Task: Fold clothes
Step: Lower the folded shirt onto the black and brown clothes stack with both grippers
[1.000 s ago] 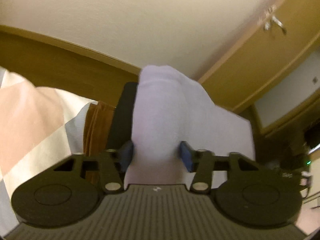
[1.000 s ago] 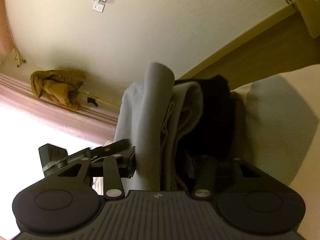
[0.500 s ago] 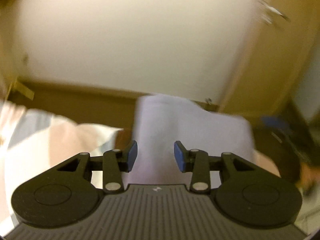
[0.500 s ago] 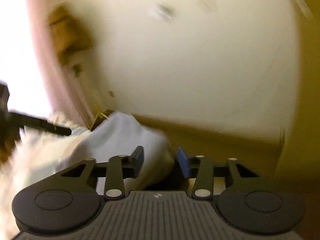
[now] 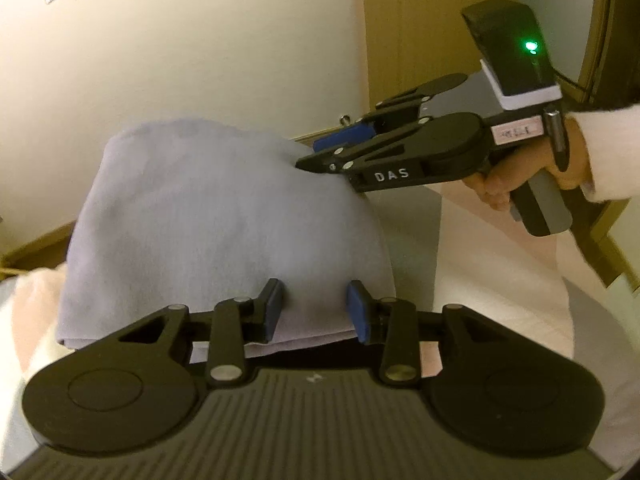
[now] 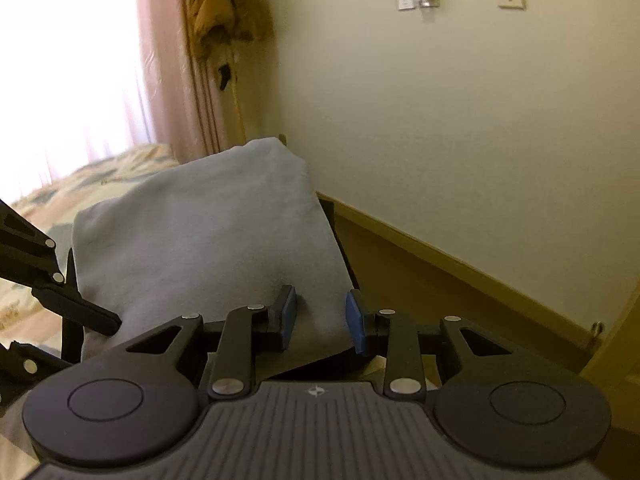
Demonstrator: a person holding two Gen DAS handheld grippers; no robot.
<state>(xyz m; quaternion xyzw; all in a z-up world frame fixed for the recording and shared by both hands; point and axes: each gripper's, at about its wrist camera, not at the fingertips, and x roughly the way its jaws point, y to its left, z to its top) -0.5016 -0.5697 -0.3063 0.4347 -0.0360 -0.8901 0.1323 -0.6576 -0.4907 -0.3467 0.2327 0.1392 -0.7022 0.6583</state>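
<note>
A light blue-grey garment (image 5: pixel 224 216) lies folded in a thick pad on the bed. My left gripper (image 5: pixel 316 310) holds its near edge, with the cloth creased between the blue pads. In the left wrist view my right gripper (image 5: pixel 310 155) is turned on its side, with one finger over the garment's far right corner and one behind it. In the right wrist view that gripper (image 6: pixel 322 318) has the garment (image 6: pixel 208 232) corner between its pads. The left gripper's fingers (image 6: pixel 52 292) reach in from the left edge.
The bed cover (image 5: pixel 500 264) is pink, white and grey. A hand (image 5: pixel 520 184) in a white sleeve holds the right gripper. A black strip (image 6: pixel 345 252) shows beside the garment, with a wooden board (image 6: pixel 440 280) past it. A curtain (image 6: pixel 172 80) and brown jacket (image 6: pixel 224 8) hang behind.
Both grippers have swung down from pointing up at the ceiling to nearly level. The garment, which hung bunched between the fingers, now lies flat and folded on the bed.
</note>
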